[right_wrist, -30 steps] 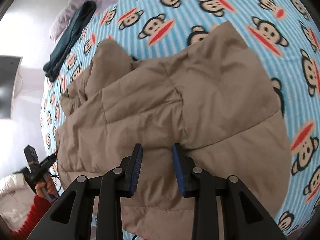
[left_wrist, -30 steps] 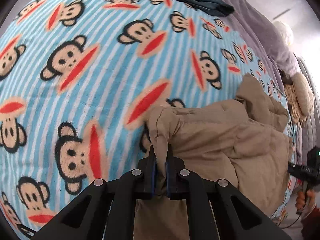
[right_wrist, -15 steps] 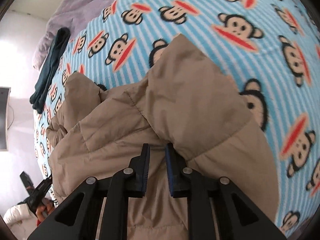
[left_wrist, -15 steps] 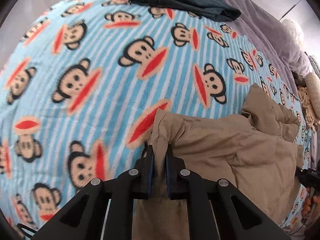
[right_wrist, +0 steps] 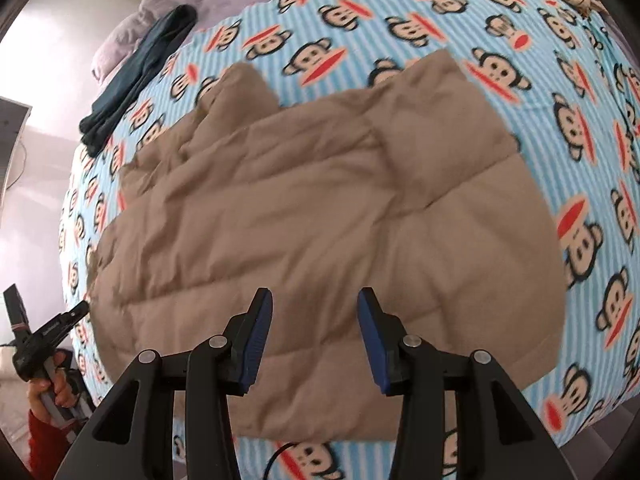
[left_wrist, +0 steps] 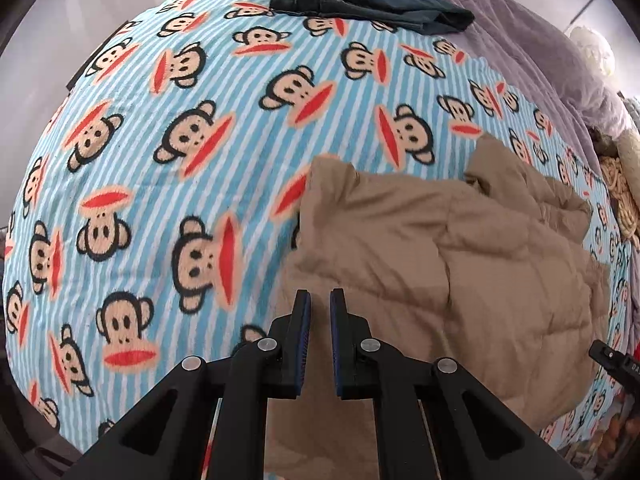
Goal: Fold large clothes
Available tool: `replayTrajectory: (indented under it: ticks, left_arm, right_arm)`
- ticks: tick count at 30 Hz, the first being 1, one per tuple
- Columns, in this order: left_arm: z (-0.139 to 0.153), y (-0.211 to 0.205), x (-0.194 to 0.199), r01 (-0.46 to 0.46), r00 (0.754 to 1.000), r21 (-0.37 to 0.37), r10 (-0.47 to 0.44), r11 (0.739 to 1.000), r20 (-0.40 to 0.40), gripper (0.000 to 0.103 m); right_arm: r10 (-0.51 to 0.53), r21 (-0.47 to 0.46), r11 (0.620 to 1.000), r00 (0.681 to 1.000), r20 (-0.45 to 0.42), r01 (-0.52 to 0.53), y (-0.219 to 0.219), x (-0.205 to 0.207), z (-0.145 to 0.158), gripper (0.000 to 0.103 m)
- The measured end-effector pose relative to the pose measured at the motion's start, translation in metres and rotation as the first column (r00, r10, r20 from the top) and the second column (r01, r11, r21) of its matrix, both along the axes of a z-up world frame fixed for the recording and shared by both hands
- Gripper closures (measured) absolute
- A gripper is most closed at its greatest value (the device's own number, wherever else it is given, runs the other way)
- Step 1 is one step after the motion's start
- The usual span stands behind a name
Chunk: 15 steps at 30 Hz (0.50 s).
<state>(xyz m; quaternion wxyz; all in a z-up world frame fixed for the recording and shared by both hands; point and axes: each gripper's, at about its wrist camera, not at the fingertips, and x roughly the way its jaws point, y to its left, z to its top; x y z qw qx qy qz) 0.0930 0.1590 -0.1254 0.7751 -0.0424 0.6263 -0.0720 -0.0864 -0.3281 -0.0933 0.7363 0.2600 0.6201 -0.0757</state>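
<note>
Currently, a tan quilted jacket (right_wrist: 320, 208) is seen lying partly folded on a monkey-print blanket (left_wrist: 168, 168), with the left gripper (left_wrist: 320, 320) narrowly parted and the right gripper (right_wrist: 315, 320) spread wide, both empty above it, so a fresh edge grasp is judged to be needed next.

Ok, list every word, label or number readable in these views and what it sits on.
None can be read.
Other handheld black gripper body, seen from the right wrist: white lettering, too small and blurred.
Same black gripper body, seen from the left wrist: white letters cut off at the edge, unreadable.
</note>
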Motion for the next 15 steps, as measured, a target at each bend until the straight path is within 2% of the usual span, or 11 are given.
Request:
replayTrajectory:
  ticks: [1,2,3,4,6,12,14,15]
  left_arm:
    - [-0.001,0.0,-0.002,0.004,1.0,0.003,-0.004,1.0,-0.001,0.093]
    - [-0.002,-0.001,-0.005,0.008,1.0,0.005,-0.008,1.0,-0.004,0.087]
    - [-0.002,-0.001,-0.006,0.01,1.0,0.003,-0.01,1.0,-0.005,0.039]
    - [-0.003,0.0,-0.008,0.009,1.0,0.003,-0.009,1.0,-0.01,0.002]
    - [0.002,0.001,-0.013,0.006,1.0,0.014,-0.006,1.0,0.024,0.001]
    - [0.004,-0.002,-0.013,0.049,0.998,0.037,-0.05,0.998,0.025,0.001]
    - [0.003,-0.002,-0.013,0.057,0.998,0.039,-0.058,0.998,0.026,0.001]
    - [0.002,-0.003,-0.012,0.064,0.998,0.041,-0.065,0.997,0.023,0.001]
  right_arm:
    - [0.009,-0.002,1.0,1.0,-0.001,-0.009,0.004,-0.001,0.0,0.055]
    - [0.018,-0.005,1.0,1.0,-0.003,-0.018,0.008,-0.001,-0.001,0.055]
    - [0.027,-0.005,1.0,1.0,-0.004,-0.027,0.012,-0.002,-0.001,0.054]
    - [0.033,-0.002,0.999,0.999,-0.004,-0.033,0.015,-0.002,-0.001,0.053]
    - [0.04,0.002,0.999,0.999,-0.002,-0.04,0.02,-0.004,-0.001,0.052]
    - [0.062,-0.002,0.998,0.998,-0.011,-0.062,0.037,-0.002,-0.004,0.051]
    - [0.069,-0.007,0.998,0.998,-0.008,-0.069,0.043,-0.001,-0.004,0.044]
    - [0.069,-0.013,0.998,0.998,-0.005,-0.069,0.047,-0.001,-0.004,0.031]
